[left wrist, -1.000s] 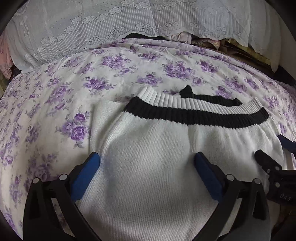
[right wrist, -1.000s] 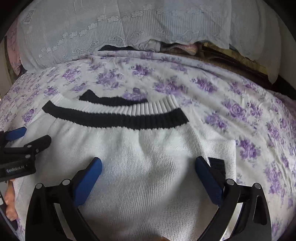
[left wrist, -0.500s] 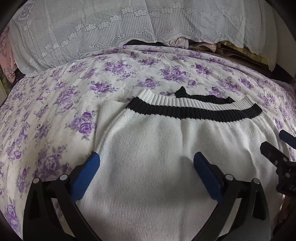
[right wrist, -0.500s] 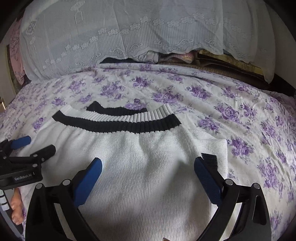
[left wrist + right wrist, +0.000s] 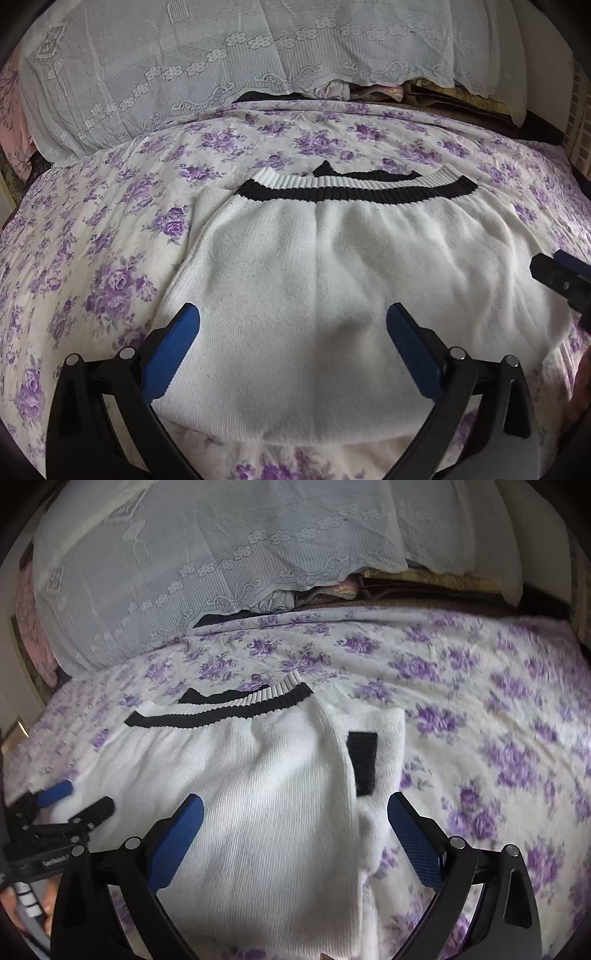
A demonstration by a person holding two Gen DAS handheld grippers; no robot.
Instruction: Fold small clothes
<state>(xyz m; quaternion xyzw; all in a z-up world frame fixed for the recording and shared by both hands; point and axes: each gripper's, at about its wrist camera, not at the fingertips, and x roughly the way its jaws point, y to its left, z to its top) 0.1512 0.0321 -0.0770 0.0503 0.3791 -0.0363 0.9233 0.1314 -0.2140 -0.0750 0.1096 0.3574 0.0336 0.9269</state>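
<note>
From the left wrist, a white knit sweater (image 5: 332,280) with a black stripe at its ribbed edge is lying flat on the flowery bed (image 5: 92,258). The left hand-held gripper (image 5: 291,332) is hanging spread wide above it, holding nothing.

From the right wrist, the right hand-held gripper (image 5: 295,819) is also spread wide, over a folded-in sleeve with a black cuff (image 5: 364,762).

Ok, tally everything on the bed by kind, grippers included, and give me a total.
White knit sweater: 1
Floral bedsheet: 1
Lace cover: 1
Grippers: 2, left gripper and right gripper, both open
Total: 5
</note>
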